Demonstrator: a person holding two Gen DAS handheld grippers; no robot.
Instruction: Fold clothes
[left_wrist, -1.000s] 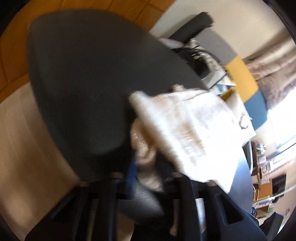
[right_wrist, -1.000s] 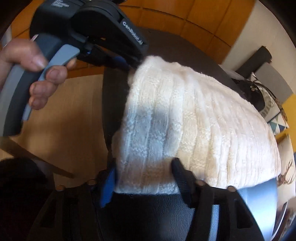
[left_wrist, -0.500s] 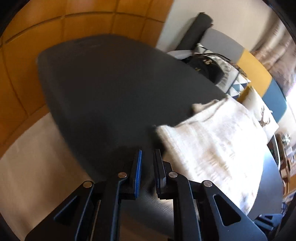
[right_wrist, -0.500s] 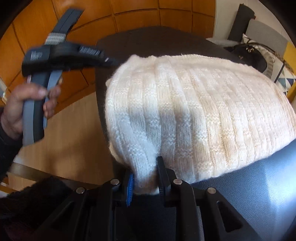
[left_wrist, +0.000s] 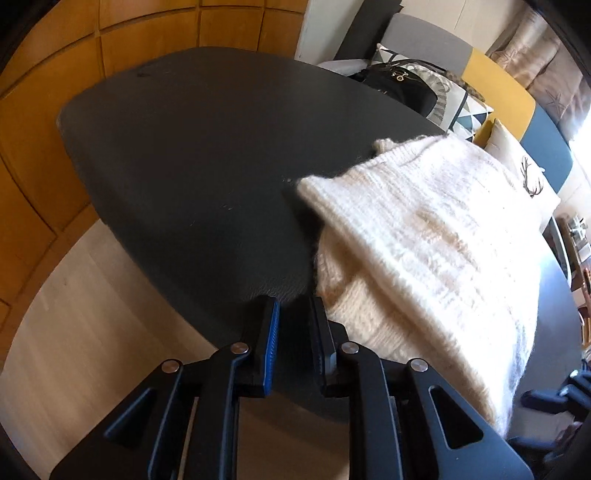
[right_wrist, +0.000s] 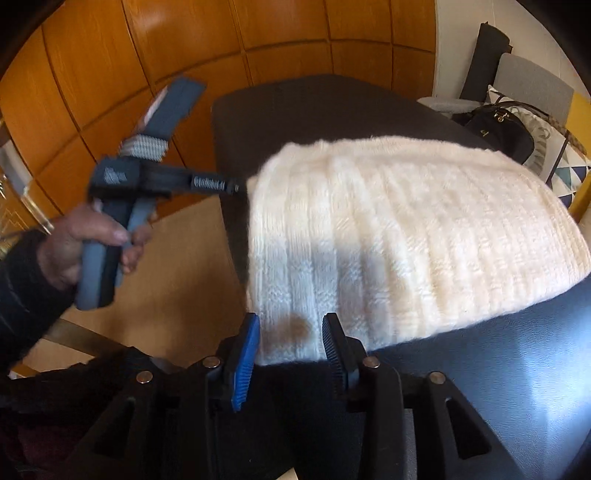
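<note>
While one cream sweater (right_wrist: 399, 236) lies folded on one dark table (left_wrist: 192, 155), I hold two grippers. My left gripper (left_wrist: 293, 314) sits nearly shut on nothing, just left of the sweater's edge. My right gripper (right_wrist: 290, 332) has just been widening, its jaws straddling the near hem; whether they touch, I cannot tell. Only the right view shows my left hand (right_wrist: 85, 251); both show one black bag (left_wrist: 399, 88).
</note>
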